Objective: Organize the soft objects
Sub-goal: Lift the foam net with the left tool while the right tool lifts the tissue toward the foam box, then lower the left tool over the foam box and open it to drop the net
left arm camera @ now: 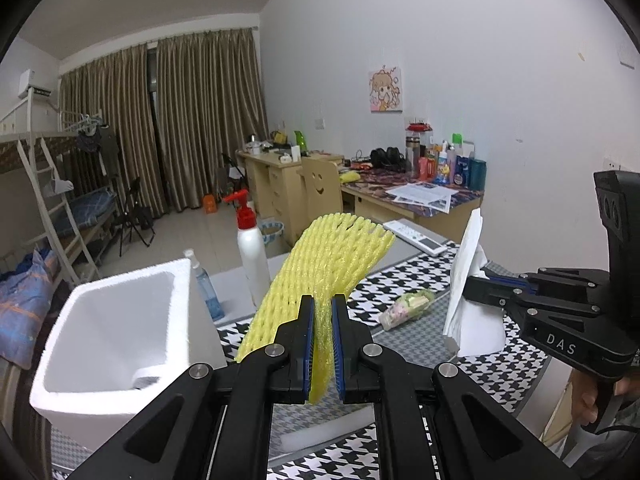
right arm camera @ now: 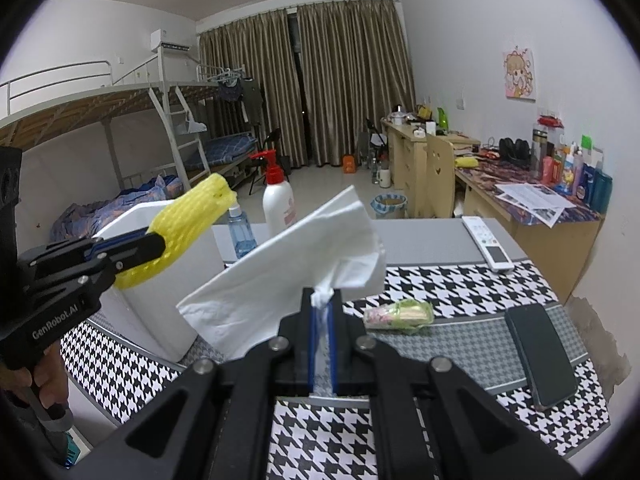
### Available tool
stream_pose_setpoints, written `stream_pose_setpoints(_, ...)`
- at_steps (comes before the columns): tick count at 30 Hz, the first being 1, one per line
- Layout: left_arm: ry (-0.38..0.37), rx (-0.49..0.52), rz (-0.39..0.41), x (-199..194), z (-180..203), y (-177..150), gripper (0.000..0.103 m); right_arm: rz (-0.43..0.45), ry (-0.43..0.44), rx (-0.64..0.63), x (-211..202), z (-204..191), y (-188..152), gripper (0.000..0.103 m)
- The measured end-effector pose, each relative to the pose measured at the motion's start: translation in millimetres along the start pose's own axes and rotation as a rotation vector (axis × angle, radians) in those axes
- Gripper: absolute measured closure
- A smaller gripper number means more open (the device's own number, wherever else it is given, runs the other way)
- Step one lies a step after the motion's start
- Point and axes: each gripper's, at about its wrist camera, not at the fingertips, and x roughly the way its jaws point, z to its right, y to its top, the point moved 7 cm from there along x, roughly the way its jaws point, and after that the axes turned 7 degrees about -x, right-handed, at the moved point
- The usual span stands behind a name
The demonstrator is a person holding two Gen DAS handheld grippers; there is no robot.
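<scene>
Left gripper [left arm camera: 323, 312] clenched on yellow foam net [left arm camera: 320, 256], right gripper [right arm camera: 322, 300] grasping white tissue [right arm camera: 288, 256], dark phone [right arm camera: 540, 354] lower right in right view only, white foam box [left arm camera: 108, 320] lower left

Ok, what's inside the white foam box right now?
Through the open top of the white foam box, the left wrist view shows bare white walls and a small pale piece low in one corner. The near wall hides the rest of the floor.

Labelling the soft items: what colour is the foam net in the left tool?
Yellow; the foam net shows best in the left wrist view.
</scene>
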Motion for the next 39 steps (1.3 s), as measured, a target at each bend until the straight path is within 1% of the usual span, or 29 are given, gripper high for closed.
stream_pose_setpoints(16, 0.028, -0.017, 0.060, -11.9, -13.8, 16.9, 0.094, 0.038, 0.017, -0.038, -2.7, -15.9, 21.1, 0.095)
stream_pose_setpoints(29, 0.056, -0.028, 0.093, -21.8, -31.5, 24.5, 0.094, 0.046, 0.039, -0.062, 5.4, -35.8, 35.2, 0.096)
stream_pose_setpoints(39, 0.113, -0.048, 0.113, -30.0, -57.6, 30.6, 0.094, 0.058, 0.069, -0.083, 10.0, -57.7, 47.4, 0.095)
